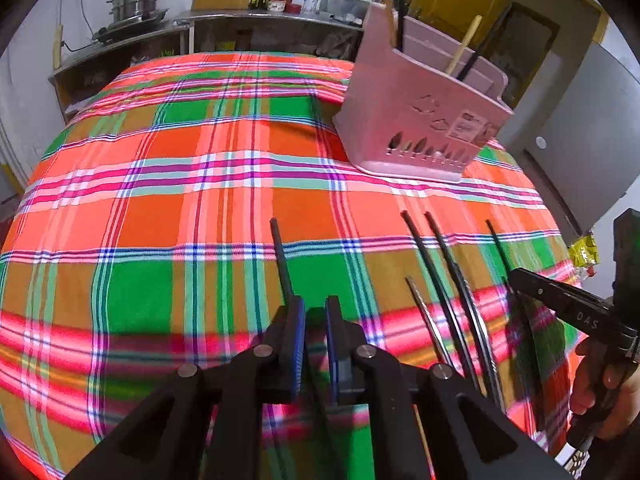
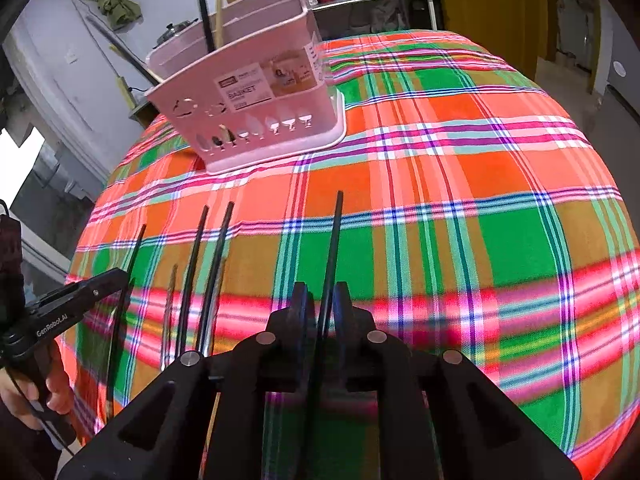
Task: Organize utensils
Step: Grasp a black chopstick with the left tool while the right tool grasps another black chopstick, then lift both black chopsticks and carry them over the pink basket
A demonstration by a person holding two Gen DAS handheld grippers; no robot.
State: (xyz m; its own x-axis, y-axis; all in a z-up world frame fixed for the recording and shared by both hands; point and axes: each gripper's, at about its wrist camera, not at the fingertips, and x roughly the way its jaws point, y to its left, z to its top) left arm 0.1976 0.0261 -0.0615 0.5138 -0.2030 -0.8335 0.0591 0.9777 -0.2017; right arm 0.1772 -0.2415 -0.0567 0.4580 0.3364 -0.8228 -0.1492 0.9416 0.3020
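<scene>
A pink utensil basket [image 1: 416, 120] stands on the plaid tablecloth and holds several chopsticks; it also shows in the right wrist view [image 2: 256, 92]. My left gripper [image 1: 314, 312] is nearly shut with a black chopstick [image 1: 282, 260] lying along its left finger; I cannot tell whether it is clamped. My right gripper [image 2: 322, 296] is shut on a black chopstick [image 2: 334, 248] that points forward. Several more black and metal chopsticks [image 1: 444, 280] lie on the cloth between the two grippers, also seen in the right wrist view [image 2: 200, 272].
The plaid tablecloth [image 1: 180, 200] covers the whole table. A steel counter with pots and jars [image 1: 240, 20] stands behind it. The other hand-held gripper shows at the right edge of the left wrist view [image 1: 560, 300] and at the left edge of the right wrist view [image 2: 72, 300].
</scene>
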